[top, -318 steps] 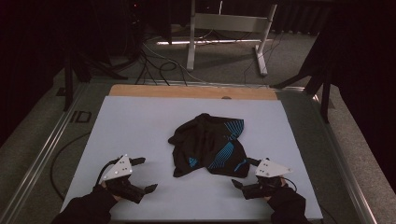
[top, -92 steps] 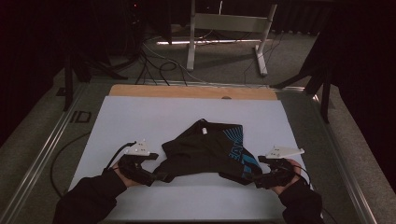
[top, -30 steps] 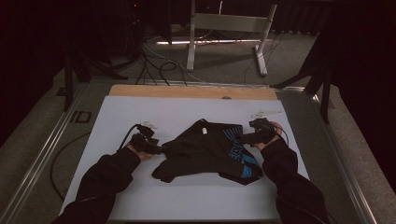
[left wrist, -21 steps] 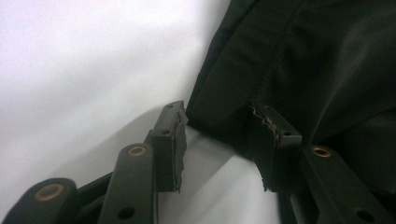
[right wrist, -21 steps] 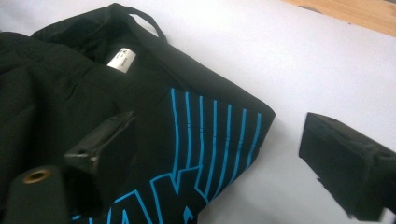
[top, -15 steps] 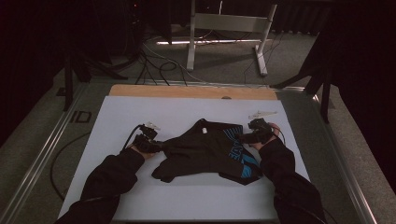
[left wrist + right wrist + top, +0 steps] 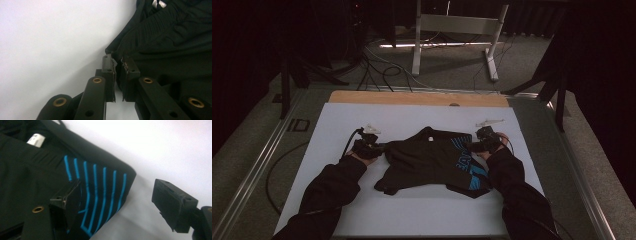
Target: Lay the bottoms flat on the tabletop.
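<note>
Black fabric shorts with blue stripes [image 7: 432,162] are now pinched at nine o'clock by the left gripper [image 7: 117,65]; the right gripper [image 7: 120,202], just narrowing, straddles the three o'clock corner unclenched.

From my remote station: a white worktop [image 7: 362,210] edged by a wooden strip [image 7: 412,98] carries one crumpled black garment [image 7: 432,160] with blue stripes.
</note>
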`<state>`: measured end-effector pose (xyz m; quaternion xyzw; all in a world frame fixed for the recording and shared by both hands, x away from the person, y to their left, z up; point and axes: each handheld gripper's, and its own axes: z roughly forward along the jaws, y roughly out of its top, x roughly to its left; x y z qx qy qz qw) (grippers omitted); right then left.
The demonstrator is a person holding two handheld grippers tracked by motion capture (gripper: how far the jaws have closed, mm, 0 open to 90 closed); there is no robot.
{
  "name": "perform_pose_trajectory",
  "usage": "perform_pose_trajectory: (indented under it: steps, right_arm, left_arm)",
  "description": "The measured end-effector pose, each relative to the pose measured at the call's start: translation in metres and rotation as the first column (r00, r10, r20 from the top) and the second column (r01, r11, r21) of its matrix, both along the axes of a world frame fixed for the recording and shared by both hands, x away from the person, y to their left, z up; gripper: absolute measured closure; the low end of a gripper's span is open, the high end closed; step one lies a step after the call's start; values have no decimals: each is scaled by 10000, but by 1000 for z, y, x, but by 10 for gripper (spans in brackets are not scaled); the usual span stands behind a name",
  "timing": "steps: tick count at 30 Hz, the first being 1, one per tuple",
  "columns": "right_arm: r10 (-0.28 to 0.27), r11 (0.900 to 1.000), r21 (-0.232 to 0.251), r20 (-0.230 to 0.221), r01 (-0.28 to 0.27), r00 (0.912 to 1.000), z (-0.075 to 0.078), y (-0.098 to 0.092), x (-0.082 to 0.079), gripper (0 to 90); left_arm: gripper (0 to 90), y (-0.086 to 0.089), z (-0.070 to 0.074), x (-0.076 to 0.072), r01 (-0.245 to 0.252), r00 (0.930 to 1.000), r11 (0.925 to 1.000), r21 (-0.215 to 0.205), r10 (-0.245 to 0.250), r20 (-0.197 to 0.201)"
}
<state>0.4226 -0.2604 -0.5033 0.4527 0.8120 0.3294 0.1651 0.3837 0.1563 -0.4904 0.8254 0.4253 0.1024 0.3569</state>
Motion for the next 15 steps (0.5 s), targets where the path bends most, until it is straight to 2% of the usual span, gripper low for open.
perform_pose_trajectory:
  steps: [3,4,7,8,10,11,12,13,15]
  right_arm:
    - [-141,9999,-7,-14,141,9999,-2,1,5,271]
    - [-185,9998,-90,-113,184,9998,-4,2,9,292]
    - [-132,9999,59,-327,134,9994,-8,4,13,400]
    - [-132,9999,59,-327,134,9994,-8,4,13,400]
    - [-30,9997,233,-310,37,9995,-8,6,13,606]
    - [5,9998,215,-302,1,9995,-8,6,13,654]
    - [17,9999,165,-223,-14,9997,-7,6,13,765]
    - [-27,9998,197,-126,30,9999,-5,4,12,811]
    - [86,9967,803,-23,-84,10000,4,0,10,835]
  left_arm:
    - [836,0,2,1,-50,9999,10000,-51,51,120]
    - [836,0,3,1,-65,9999,9999,-90,67,139]
    - [836,0,2,2,-46,9999,9999,-148,48,133]
    - [836,0,2,2,-46,9999,9999,-148,48,133]
    - [836,1,2,3,-65,9999,9997,-233,68,99]
    - [836,1,2,3,-88,9999,9997,-241,91,104]
    - [837,2,2,4,-100,9999,9996,-252,103,120]
    - [837,3,2,4,-96,9999,9996,-261,99,125]
    - [837,4,4,5,-156,9997,9996,-253,161,191]
